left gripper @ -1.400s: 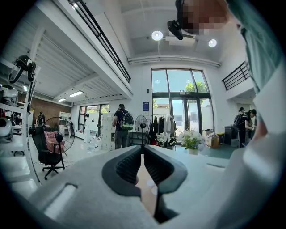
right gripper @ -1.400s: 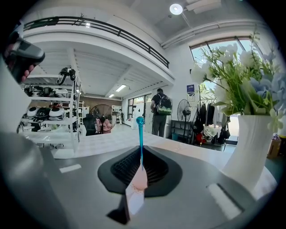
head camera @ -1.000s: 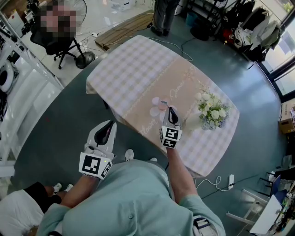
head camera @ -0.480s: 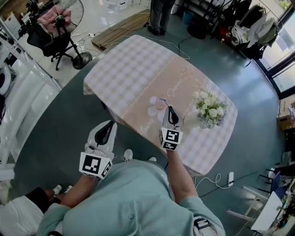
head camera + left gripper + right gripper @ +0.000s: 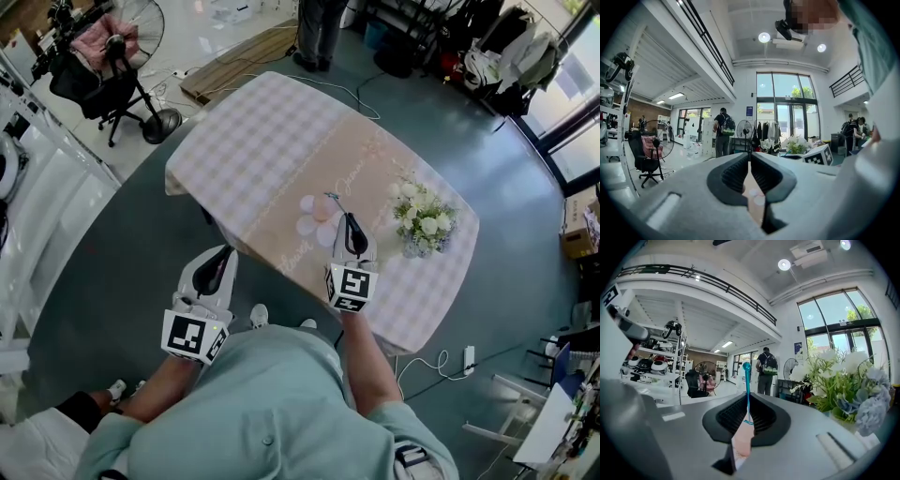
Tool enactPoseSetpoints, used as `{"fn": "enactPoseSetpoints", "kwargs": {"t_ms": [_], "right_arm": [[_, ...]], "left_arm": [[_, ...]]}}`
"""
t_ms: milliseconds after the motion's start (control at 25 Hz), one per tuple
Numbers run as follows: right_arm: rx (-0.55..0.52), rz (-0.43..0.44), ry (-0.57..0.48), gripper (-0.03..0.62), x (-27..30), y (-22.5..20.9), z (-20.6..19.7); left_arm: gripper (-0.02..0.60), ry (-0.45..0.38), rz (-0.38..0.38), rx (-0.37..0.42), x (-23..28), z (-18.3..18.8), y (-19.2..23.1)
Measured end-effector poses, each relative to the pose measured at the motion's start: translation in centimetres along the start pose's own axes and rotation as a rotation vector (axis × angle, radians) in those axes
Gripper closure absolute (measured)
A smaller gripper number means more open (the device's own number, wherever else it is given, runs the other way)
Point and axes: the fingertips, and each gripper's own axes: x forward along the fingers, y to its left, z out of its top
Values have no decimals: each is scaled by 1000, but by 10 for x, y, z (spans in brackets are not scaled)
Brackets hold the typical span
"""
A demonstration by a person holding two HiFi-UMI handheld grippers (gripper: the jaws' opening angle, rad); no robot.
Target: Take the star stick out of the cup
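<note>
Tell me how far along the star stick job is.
Done: the right gripper is shut on the star stick, upright. In hand: it is held by the cups. Remaining: getting its lower end clear of the cup, hidden here. The left gripper is shut, empty.

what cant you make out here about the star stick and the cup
- Star stick lower end: right gripper view, hidden between the shut jaws; no star shape visible.
- Cup: head view, too small to tell its outline or contents.
- Stick clear of cup or not: head view, right gripper covers it.
</note>
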Motion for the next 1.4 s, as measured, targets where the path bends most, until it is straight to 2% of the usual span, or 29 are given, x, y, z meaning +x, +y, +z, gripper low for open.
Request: {"fn": "enactPoseSetpoints", "kwargs": {"t_ms": [400,1400], "right_arm": [[-2,-17,-28,585,-14,-6,30],[-19,-1,-212,585,-76,-1,153]], "left_arm": [[561,0,-16,-7,3,-1,-3],[561,-16,-56,-20,8,-2,-11]]}}
